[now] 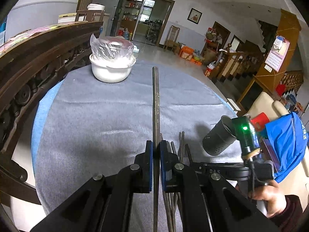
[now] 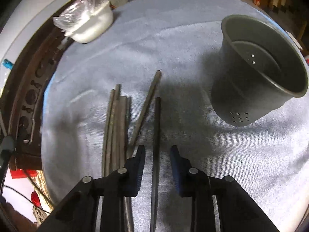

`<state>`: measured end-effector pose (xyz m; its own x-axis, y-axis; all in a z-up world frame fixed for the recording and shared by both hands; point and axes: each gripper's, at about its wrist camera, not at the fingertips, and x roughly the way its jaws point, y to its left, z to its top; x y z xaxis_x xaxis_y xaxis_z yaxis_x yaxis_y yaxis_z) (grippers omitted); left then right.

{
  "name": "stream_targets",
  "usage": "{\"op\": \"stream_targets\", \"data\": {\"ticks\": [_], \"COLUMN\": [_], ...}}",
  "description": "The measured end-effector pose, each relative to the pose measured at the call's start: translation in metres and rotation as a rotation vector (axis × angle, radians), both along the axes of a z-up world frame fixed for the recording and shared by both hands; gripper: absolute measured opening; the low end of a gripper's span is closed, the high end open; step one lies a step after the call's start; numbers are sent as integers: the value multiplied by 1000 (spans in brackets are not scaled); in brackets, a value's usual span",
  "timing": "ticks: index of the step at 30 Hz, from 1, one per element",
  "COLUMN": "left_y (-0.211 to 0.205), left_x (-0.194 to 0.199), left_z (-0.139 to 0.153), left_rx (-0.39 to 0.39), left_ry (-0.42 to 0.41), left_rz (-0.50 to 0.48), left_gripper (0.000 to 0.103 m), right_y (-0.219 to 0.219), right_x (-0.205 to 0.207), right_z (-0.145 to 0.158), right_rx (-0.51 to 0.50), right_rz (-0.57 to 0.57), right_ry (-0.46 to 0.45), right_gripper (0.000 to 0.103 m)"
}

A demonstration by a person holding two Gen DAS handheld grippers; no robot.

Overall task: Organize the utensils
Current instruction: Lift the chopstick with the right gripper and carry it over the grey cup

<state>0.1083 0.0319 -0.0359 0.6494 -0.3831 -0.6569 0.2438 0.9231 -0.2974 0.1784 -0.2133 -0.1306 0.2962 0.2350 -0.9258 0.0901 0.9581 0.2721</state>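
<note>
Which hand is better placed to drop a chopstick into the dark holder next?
Left: the left gripper already clamps a chopstick. The right gripper is open around one lying on the cloth, beside the holder.

In the left wrist view, the held chopstick [image 1: 156,104] runs off the bottom edge behind the closed jaws, so its lower end is unseen. The loose chopsticks [image 1: 181,148] beside it are mostly hidden behind the left gripper [image 1: 156,161]; their count cannot be told there. The right gripper [image 1: 245,141] covers part of the dark holder [image 1: 218,139], hiding its mouth. In the right wrist view, the single chopstick [image 2: 156,135] between the parted jaws blurs toward the bottom edge, and whether either pad touches it cannot be told. The bundle [image 2: 115,127] vanishes under the gripper frame. The holder's [image 2: 256,81] floor lies in shadow.
</note>
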Motion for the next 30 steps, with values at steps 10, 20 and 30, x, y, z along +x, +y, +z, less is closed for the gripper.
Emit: {"op": "stream_targets", "data": {"ticks": [10, 20, 30], "left_y": [1, -7, -27], "left_x": [1, 5, 9], "left_z": [-1, 2, 10], "left_rx": [-16, -19, -29], "left_ry": [-2, 6, -11], "left_rz": [-8, -16, -16], "left_gripper": [7, 7, 7], "right_y": [10, -6, -42], "right_x": [17, -10, -43], "right_z": [-11, 26, 99], "right_rx": [-72, 18, 153], "right_rz": [65, 72, -25], "right_ry": [55, -109, -432], "right_gripper": [10, 8, 7]}}
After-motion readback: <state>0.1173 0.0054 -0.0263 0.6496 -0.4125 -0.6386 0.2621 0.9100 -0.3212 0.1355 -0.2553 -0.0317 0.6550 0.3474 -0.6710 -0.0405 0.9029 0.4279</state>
